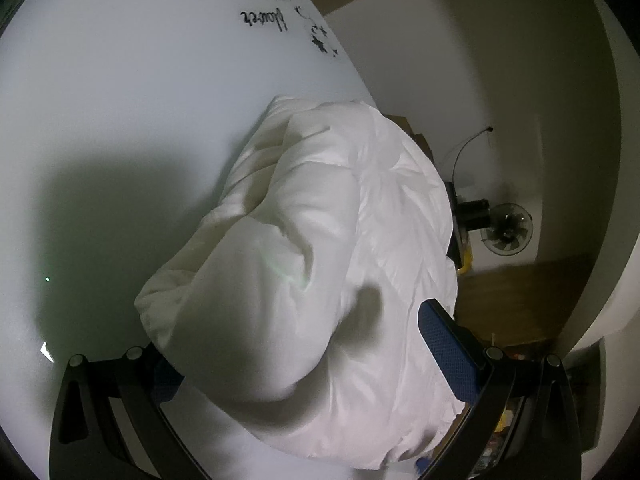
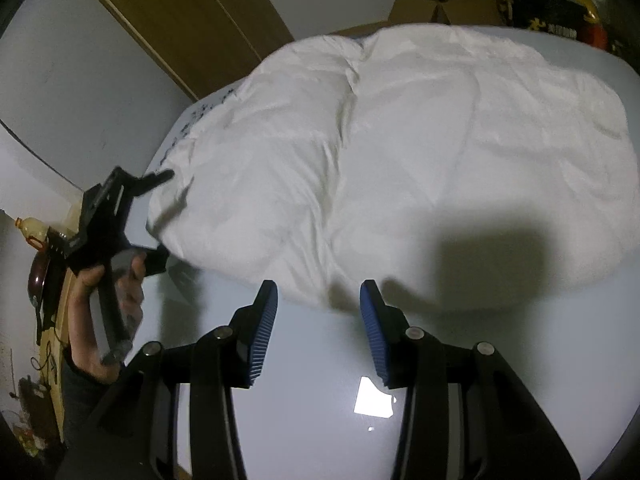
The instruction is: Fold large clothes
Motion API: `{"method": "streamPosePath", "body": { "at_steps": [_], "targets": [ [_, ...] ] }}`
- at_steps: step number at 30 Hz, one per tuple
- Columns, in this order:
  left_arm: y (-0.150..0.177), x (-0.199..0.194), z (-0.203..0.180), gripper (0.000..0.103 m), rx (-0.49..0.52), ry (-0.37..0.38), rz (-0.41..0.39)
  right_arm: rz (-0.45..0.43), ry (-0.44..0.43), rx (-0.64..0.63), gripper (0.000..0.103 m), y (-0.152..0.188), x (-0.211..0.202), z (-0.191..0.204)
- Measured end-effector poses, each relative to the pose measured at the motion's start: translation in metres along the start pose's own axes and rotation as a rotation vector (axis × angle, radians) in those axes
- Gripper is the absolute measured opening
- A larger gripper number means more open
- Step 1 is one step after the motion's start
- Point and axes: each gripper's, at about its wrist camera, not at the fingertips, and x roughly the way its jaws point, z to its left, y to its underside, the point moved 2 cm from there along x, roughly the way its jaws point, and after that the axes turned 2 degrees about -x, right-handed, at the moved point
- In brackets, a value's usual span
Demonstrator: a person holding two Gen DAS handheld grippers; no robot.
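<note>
Two grippers work a white padded jacket [image 2: 420, 152] on the white worktop [image 2: 304, 412]. Left gripper [image 1: 312, 344] fingers seemingly straddle its bulky edge; right gripper [image 2: 318, 332] gapes empty nearby. Slippery padding may slide free.

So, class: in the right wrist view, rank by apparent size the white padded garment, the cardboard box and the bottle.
1. White padded garment, by far.
2. Cardboard box, partly hidden behind it and farther away.
3. Bottle, small at the left edge.
</note>
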Motion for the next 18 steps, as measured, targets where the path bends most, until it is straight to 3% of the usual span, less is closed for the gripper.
{"method": "streamPosePath", "body": {
  "at_steps": [4, 5, 6, 7, 8, 14, 18],
  "targets": [
    [0.003, -0.002, 0.003, 0.097, -0.037, -0.005, -0.019, -0.023, 0.036, 0.010, 0.044, -0.030, 0.013, 0.004],
    [0.003, -0.004, 0.006, 0.080, -0.040, -0.024, -0.025, -0.031, 0.046, 0.015, 0.042, -0.041, 0.018, 0.003],
    [0.003, -0.005, 0.009, 0.059, -0.045, -0.051, -0.032, -0.041, 0.051, 0.023, 0.033, -0.050, 0.021, 0.003],
    [0.003, -0.005, 0.013, 0.055, -0.053, -0.066, -0.038, -0.053, 0.053, 0.027, 0.024, -0.057, 0.024, 0.002],
    [0.003, -0.006, 0.017, 0.049, -0.061, -0.058, -0.040, -0.057, 0.053, 0.022, 0.006, -0.066, 0.031, 0.002],
    [0.003, -0.007, 0.009, 0.038, 0.008, -0.102, -0.058, 0.040, 0.106, 0.025, 0.000, -0.075, 0.082, -0.004],
    [0.008, -0.020, -0.016, 0.031, 0.116, -0.155, -0.120, 0.050, 0.110, 0.013, 0.000, -0.067, 0.077, 0.000]
  ]
}}
